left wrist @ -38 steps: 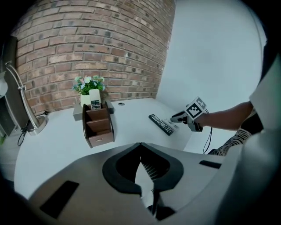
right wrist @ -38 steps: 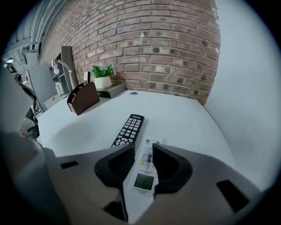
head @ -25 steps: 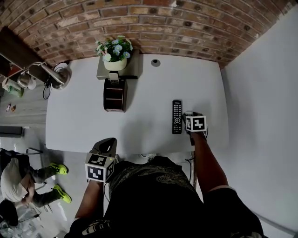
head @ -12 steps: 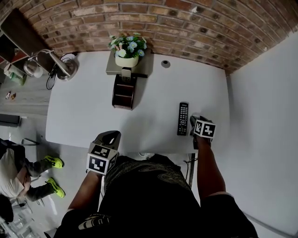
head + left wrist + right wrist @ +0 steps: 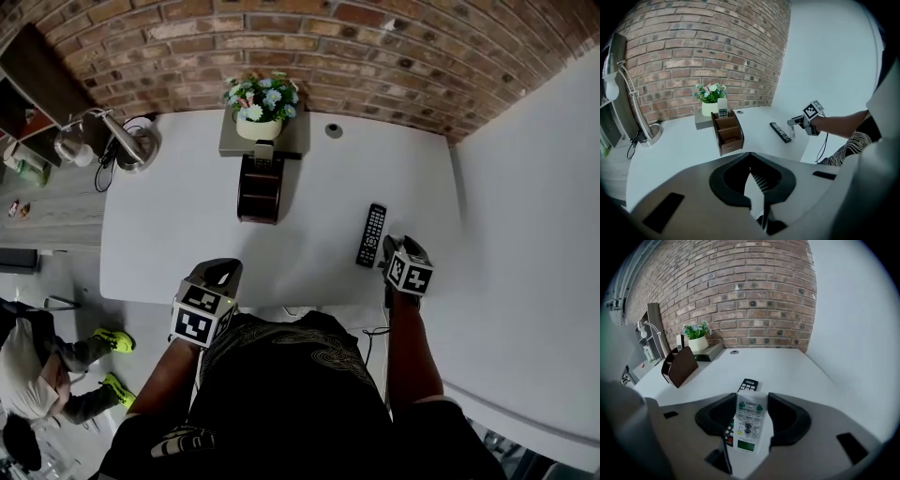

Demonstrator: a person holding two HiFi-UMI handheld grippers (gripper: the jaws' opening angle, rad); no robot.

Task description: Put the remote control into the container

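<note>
We find the task part done: the right tool (image 5: 751, 401) is clamped on a white remote control (image 5: 749, 423), its jaws set wide across the body, and the remote is carried clear of the surface (image 5: 178, 216). Delivery is outstanding. The container (image 5: 260, 190), a dark brown compartmented desk organiser, stands well apart at the far side, just in front of the potted flowers (image 5: 261, 101). A small white item (image 5: 723, 111) already stands in its rear compartment; the front compartments appear free. A second, black remote control (image 5: 371, 234) lies flat on the surface just beside the right tool, untouched; we cannot tell whether it is also due for the container. The left tool (image 5: 750, 154) has its jaws drawn together on nothing and hangs at the near edge, well away from the work. On clearance, the right tool sits close to the near edge and near the right end, beside the white wall (image 5: 525, 234). We judge the route to the container to be open, bare surface. The flowers and the brick wall (image 5: 375, 47) crowd the container's far side, so we judge an approach from above or from the near side the safer one.
</note>
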